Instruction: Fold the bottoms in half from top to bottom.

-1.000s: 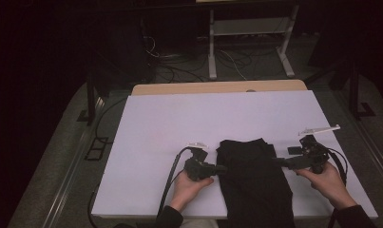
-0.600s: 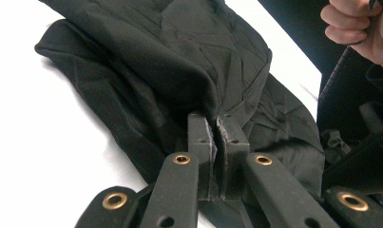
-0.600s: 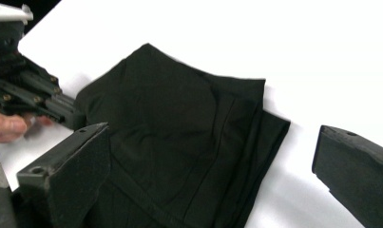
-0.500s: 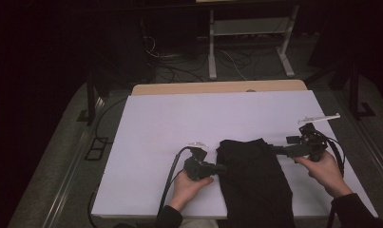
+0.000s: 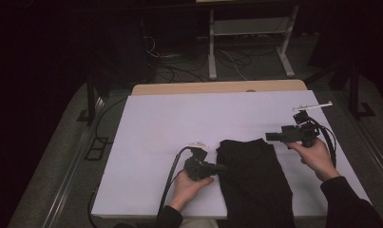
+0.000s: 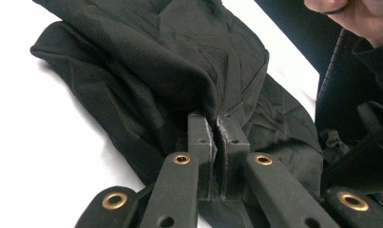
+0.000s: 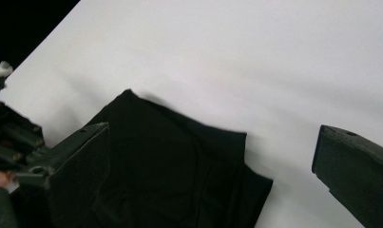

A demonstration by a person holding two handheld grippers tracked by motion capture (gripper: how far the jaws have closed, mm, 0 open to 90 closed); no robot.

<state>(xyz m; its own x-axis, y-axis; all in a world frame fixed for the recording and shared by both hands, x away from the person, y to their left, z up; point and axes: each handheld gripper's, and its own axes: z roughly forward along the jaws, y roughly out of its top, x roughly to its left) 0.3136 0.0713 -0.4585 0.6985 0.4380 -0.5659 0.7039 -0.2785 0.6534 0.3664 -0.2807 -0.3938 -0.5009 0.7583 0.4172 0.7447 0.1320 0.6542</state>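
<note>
A black garment [image 5: 253, 178] lies folded on the white table [image 5: 179, 123], reaching down to the near edge. My left gripper [image 5: 221, 167] lies low at the garment's left edge and is shut on a fold of the black cloth [image 6: 179, 71], its jaws [image 6: 215, 124] pressed together on it. My right gripper [image 5: 269, 137] is held above the table, just beyond the garment's far right corner, pointing left. Its jaws [image 7: 213, 130] stand wide open with nothing between them, and the garment [image 7: 170, 166] lies below them.
A bare wooden strip [image 5: 217, 88] runs along the table's far edge. Beyond it, on the dark floor, stand a white metal frame [image 5: 248, 33] and loose cables [image 5: 179, 61]. Bare white surface spreads left of and behind the garment. The left gripper's body [image 7: 11, 137] sits at the left edge of the right gripper view.
The right gripper has left the garment's right edge, rising and moving toward the far side of the table. The left gripper has stayed put on the cloth.
</note>
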